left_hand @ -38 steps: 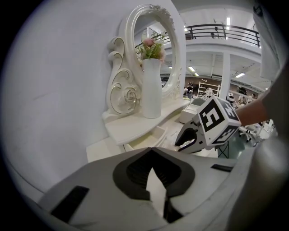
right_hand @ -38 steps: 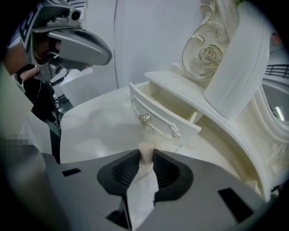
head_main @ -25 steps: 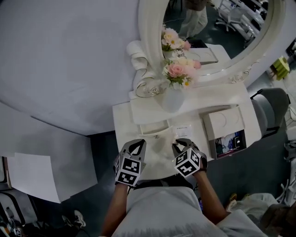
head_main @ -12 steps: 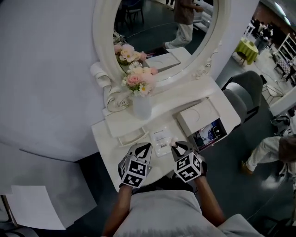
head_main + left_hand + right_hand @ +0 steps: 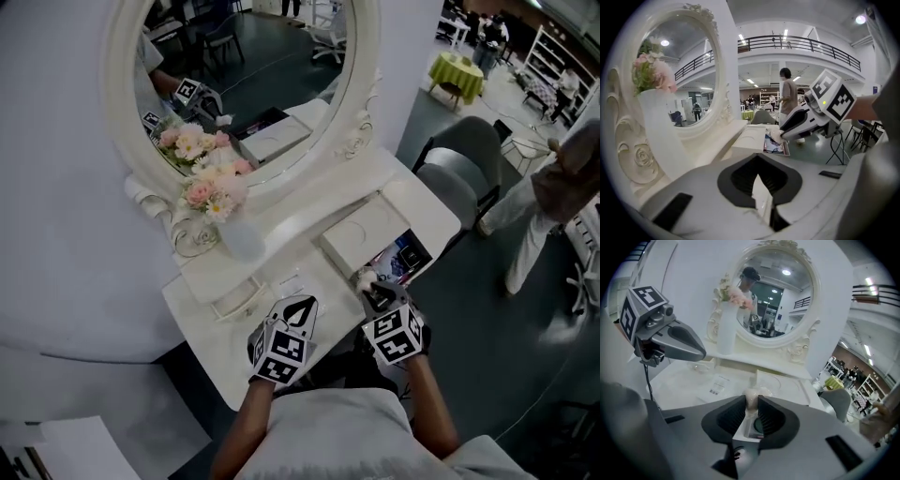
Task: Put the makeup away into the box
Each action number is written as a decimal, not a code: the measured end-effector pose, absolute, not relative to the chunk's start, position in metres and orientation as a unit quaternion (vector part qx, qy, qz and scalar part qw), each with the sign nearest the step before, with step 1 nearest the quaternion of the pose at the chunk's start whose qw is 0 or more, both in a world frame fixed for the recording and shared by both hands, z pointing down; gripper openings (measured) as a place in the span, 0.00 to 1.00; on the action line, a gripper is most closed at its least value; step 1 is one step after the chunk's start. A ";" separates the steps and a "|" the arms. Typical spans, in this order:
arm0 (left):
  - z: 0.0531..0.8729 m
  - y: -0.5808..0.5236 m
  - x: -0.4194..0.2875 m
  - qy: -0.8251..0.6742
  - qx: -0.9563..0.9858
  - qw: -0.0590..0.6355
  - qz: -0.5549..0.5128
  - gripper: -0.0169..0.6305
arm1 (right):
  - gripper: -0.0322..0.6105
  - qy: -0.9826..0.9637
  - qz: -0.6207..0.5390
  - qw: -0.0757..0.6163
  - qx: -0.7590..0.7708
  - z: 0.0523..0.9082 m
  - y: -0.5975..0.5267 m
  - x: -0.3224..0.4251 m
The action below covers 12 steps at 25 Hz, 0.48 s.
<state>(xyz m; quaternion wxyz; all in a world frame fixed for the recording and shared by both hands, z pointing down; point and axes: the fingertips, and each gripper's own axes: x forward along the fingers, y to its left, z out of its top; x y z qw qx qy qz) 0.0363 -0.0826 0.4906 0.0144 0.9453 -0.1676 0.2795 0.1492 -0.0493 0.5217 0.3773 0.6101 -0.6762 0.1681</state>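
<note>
My right gripper (image 5: 369, 289) is shut on a small pale makeup sponge (image 5: 751, 398), which stands up between its pads. In the left gripper view this gripper (image 5: 780, 136) hangs with the sponge over the open white box (image 5: 752, 140), above the box's colourful inside (image 5: 405, 259). My left gripper (image 5: 298, 307) hovers over the white dressing table (image 5: 211, 342), left of the box, jaws shut. A thin white edge shows between its jaws in the left gripper view; I cannot tell what it is. A flat white packet (image 5: 717, 383) lies on the table.
An oval white-framed mirror (image 5: 244, 84) stands at the back, with a white vase of pink flowers (image 5: 234, 230) in front of it. A small clear tray (image 5: 234, 298) sits near the vase. A grey chair (image 5: 459, 173) stands right of the table, and a person (image 5: 553, 187) walks beyond it.
Both grippers have moved right along the table toward the box and rolled. The right gripper, still holding the sponge, has gone from the packet to the box's near edge.
</note>
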 end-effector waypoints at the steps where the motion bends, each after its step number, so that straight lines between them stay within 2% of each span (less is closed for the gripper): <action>1: 0.491 -0.079 0.045 -0.162 0.946 0.011 0.281 0.04 | 0.18 -0.673 0.172 0.374 0.614 0.522 -0.047 0.159; 12: 0.492 -0.083 0.143 -0.134 0.946 -0.003 0.295 0.04 | 0.18 -0.659 0.227 0.343 0.630 0.550 -0.059 0.263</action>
